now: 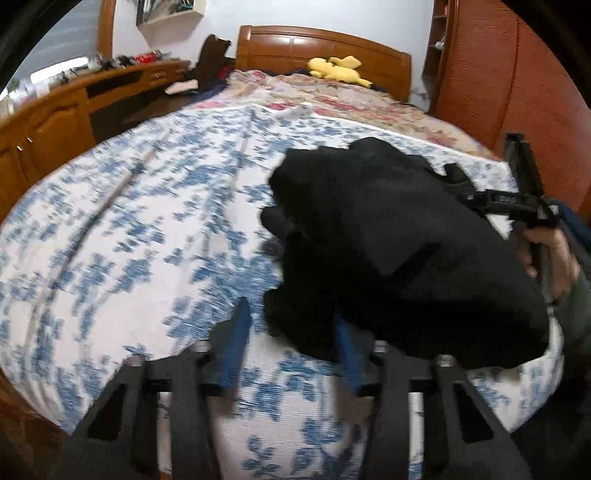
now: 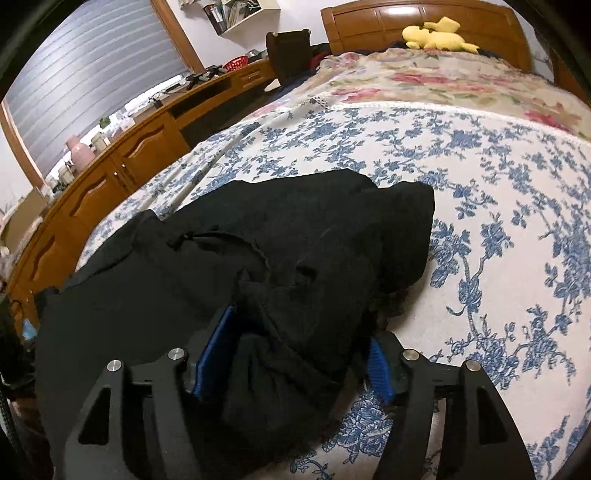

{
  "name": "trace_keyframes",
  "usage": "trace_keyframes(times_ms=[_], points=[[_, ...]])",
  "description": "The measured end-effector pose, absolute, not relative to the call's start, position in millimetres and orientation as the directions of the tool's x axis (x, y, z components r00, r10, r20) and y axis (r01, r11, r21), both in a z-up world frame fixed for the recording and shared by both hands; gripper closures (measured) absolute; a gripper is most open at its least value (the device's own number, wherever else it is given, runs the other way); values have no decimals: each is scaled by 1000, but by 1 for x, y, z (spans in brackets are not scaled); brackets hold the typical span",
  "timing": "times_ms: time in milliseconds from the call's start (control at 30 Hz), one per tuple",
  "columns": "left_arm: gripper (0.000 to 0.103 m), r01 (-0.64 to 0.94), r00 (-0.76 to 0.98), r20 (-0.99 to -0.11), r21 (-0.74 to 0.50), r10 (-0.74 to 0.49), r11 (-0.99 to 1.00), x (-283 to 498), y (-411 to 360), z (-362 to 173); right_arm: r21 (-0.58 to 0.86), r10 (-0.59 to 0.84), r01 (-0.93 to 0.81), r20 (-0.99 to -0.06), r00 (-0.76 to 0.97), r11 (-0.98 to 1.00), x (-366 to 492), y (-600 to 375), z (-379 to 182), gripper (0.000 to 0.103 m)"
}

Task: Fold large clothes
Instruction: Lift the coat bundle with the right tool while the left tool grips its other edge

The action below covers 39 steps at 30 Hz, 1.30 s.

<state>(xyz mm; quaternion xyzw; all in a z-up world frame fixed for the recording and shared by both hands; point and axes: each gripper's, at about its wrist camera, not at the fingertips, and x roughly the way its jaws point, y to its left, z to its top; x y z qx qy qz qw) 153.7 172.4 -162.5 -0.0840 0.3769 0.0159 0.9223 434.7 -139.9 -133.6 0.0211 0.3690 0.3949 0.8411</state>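
The black garment (image 2: 236,266) lay bunched in a loose heap on the blue-flowered bedspread (image 2: 498,192), toward the near end of the bed.

The right wrist view showed it close up: folds, a drawstring-like cord across the top, and cloth spilling down between the blue pads (image 2: 218,343) of the right claw (image 2: 295,354). Those pads stood apart with fabric lying between them, and neither could be seen pressing on it, so that claw read as open around the cloth. This view also took in a window blind (image 2: 92,74), a long wooden worktop (image 2: 147,125) with cupboards under it, a red basket (image 2: 236,64) and a wall shelf of books (image 2: 240,14).

The left wrist view, smeared by blur, gave what the other did not: the right claw from outside (image 1: 517,203), held in a hand (image 1: 554,258) at the far side of the heap, and a tall wooden wardrobe (image 1: 498,74) along the right. The left claw (image 1: 291,332) sat at the near edge of the garment, one finger on bare bedspread, the other against the cloth; its jaws stood apart and no grip showed.

Both views showed the wooden headboard (image 1: 325,44), a pink floral cover (image 1: 351,99) and a yellow soft toy (image 1: 338,68).

No writing or label could be read anywhere
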Motion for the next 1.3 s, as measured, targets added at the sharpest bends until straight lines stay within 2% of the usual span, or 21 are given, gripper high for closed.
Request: trace_keyframes(times_ms=[67,167,200,300,400,567,733,1000,1300], points=[[74,-90,719,-695,-141,-34,986,153,171,-162,348,693,-648,-597,404,677,438,-142,-135,38],[89,-81,721,-691,-150,-46,985,153,168,-161,360,710,-656,-580,400,664,439,-144,-136,51],[93,-79,726,-686,-147,-45,986,152,166,-159,360,714,-658,-572,405,662,437,-146,-135,58],[95,-87,750,-661,-136,-25,987,147,163,-150,357,735,-672,-526,428,648,429,-153,-130,74],[96,-95,768,-639,-152,-25,984,144,168,-143,345,762,-700,-463,452,625,420,-158,-121,81],[97,-109,802,-597,-150,-2,983,136,180,-127,308,761,-717,-444,474,626,399,-156,-110,84],[97,-136,825,-565,-159,23,978,124,215,-120,225,731,-733,-469,496,642,378,-123,-92,85],[97,-211,857,-505,-160,103,964,87,305,-105,84,709,-790,-507,490,607,355,-6,-44,85],[97,-380,834,-461,-78,304,922,49,424,-78,7,756,-866,-490,433,500,342,156,-9,85]])
